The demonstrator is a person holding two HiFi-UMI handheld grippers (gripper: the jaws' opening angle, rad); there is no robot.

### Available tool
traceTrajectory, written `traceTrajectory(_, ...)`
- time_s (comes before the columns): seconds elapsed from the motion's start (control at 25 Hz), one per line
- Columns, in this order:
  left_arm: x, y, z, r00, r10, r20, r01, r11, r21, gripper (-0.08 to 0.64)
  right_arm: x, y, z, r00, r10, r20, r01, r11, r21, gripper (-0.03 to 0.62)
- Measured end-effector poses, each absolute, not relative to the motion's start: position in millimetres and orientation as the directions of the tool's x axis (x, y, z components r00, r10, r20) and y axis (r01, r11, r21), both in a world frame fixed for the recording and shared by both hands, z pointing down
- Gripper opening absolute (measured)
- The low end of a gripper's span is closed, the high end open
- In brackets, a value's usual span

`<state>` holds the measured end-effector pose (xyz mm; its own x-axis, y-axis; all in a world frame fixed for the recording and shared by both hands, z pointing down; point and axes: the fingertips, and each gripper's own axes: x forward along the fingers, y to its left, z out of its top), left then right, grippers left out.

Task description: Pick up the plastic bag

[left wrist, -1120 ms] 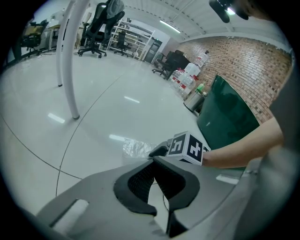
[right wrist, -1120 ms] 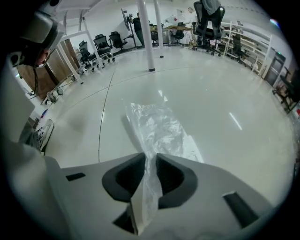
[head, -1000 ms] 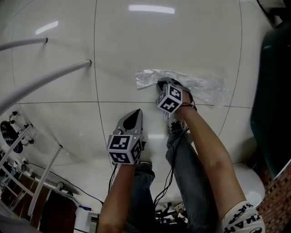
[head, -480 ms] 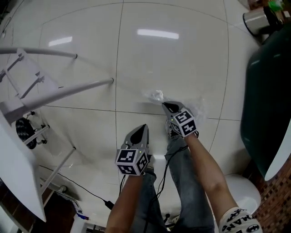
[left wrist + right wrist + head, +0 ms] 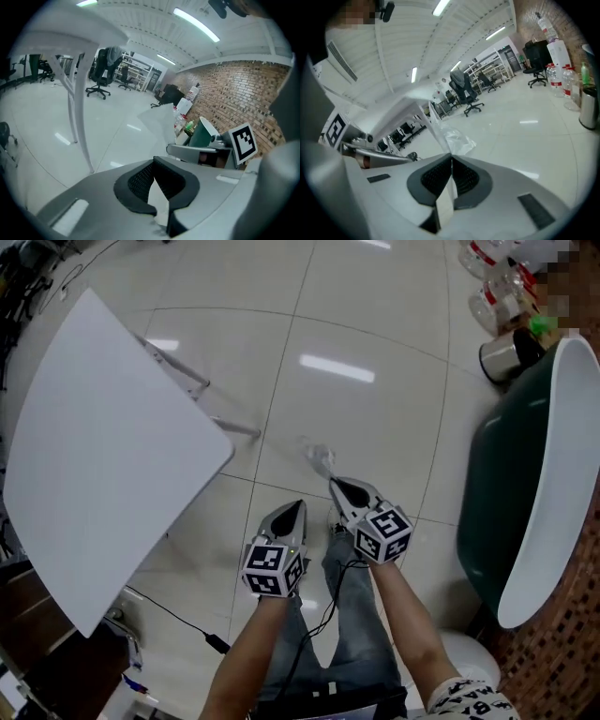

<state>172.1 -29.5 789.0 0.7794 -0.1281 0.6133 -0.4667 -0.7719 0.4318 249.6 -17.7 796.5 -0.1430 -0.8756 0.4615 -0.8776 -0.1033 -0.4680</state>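
My right gripper (image 5: 334,483) is clamped on the clear plastic bag (image 5: 319,457). The bag looks empty and dangles at twelve o'clock, raised off the floor (image 5: 394,418) where it lay a second ago. My left gripper (image 5: 301,504) is closed on nothing.

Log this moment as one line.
right gripper: shut on bag | left gripper: shut, empty | bag: off floor | pick-up: done

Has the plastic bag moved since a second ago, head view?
Yes. It lay spread across the floor tile seam; now the plastic bag hangs crumpled from the shut right gripper, lifted up off the floor.
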Motion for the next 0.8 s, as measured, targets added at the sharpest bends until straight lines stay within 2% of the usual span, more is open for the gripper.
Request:
traceTrajectory(0.24, 140, -28, 646, 0.813, -0.187, 0.551, -0.458, -0.789, 0.408, 0.0, 233, -15, 614, -0.17, -0.938, 0.303, -0.876, 0.003, -0.482, 0.002)
traceTrajectory(0.4, 86, -77, 561, 0.775, -0.373, 0.511, -0.586, -0.727, 0.358, 0.0, 217, -49, 506, -0.227, -0.955, 0.189, -0.876, 0.116, -0.468, 0.002)
traceTrajectory(0.52, 22, -101, 497, 0.727, -0.5, 0.471, -0.67, -0.667, 0.326, 0.0, 185, -62, 440, -0.273, -0.951, 0.148, -0.885, 0.187, -0.427, 0.002)
traceTrajectory(0.8, -114, -127, 408, 0.588, -0.724, 0.36, -0.808, -0.507, 0.3, 0.0, 112, -87, 348, -0.37, -0.927, 0.061, -0.861, 0.318, -0.397, 0.002)
